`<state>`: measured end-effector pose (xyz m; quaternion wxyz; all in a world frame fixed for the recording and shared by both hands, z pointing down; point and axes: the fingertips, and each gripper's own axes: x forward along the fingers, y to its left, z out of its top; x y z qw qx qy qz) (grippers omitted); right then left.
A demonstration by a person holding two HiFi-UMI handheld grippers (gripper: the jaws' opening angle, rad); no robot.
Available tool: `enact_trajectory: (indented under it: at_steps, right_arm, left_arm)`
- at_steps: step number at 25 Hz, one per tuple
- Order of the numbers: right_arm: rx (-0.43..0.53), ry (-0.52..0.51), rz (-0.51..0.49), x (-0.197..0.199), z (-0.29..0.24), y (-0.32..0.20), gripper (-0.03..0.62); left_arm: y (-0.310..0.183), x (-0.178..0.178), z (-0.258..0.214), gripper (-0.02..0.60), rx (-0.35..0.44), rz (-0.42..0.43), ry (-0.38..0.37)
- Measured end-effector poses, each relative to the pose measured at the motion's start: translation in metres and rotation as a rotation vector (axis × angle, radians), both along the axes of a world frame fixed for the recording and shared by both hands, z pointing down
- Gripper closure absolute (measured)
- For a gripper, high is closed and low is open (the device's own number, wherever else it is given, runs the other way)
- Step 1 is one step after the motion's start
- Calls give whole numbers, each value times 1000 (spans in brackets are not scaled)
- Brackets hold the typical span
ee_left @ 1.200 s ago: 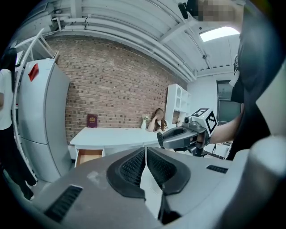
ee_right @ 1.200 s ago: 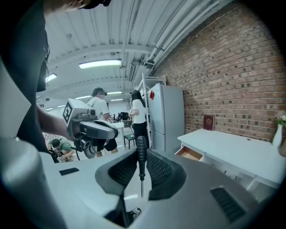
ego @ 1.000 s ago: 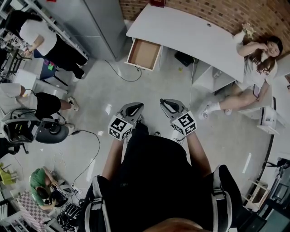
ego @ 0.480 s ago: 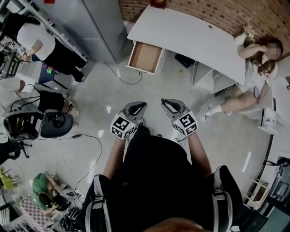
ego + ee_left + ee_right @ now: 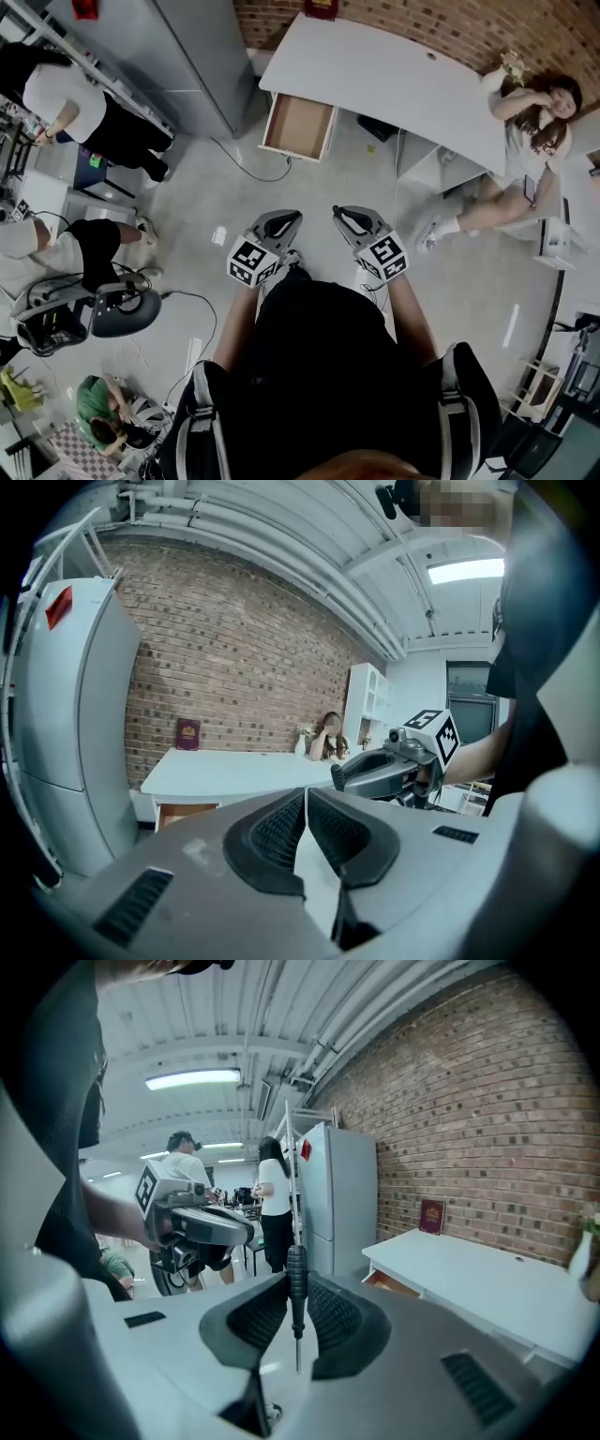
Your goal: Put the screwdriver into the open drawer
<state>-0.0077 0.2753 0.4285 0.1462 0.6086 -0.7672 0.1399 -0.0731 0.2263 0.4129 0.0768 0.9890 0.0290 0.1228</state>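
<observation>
In the head view, we stand on the floor well apart from the open drawer (image 5: 298, 127), which juts from the white bench (image 5: 394, 75). The left gripper (image 5: 286, 218) and right gripper (image 5: 345, 217) are held out side by side ahead of us. A cable (image 5: 251, 165) lies on the floor near the drawer, and we could catch a foot on it while walking over.

In the left gripper view, the fingers (image 5: 277, 829) are pressed together with nothing between them, so this side offers no backup.

In the right gripper view, the fingers (image 5: 330, 1314) clamp the dark handle of the screwdriver (image 5: 296, 1290), which hangs upright with its tip down. The hold looks narrow. We judge a jolt could make the tool pivot or slip out, or its tip could strike the drawer's front edge.
</observation>
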Motion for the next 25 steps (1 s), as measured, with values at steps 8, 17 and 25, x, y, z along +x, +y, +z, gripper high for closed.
enact_trajectory:
  at_steps: [8, 17, 25]
  right_arm:
    - [-14, 8, 18, -7, 6, -47, 473]
    - [-34, 34, 19, -15, 14, -80, 471]
    - [-51, 59, 19, -21, 12, -105, 471]
  left_arm:
    - [-50, -6, 2, 560, -8, 23, 6]
    - [-85, -14, 8, 560, -17, 36, 18]
    - [-113, -22, 9, 560, -35, 36, 31]
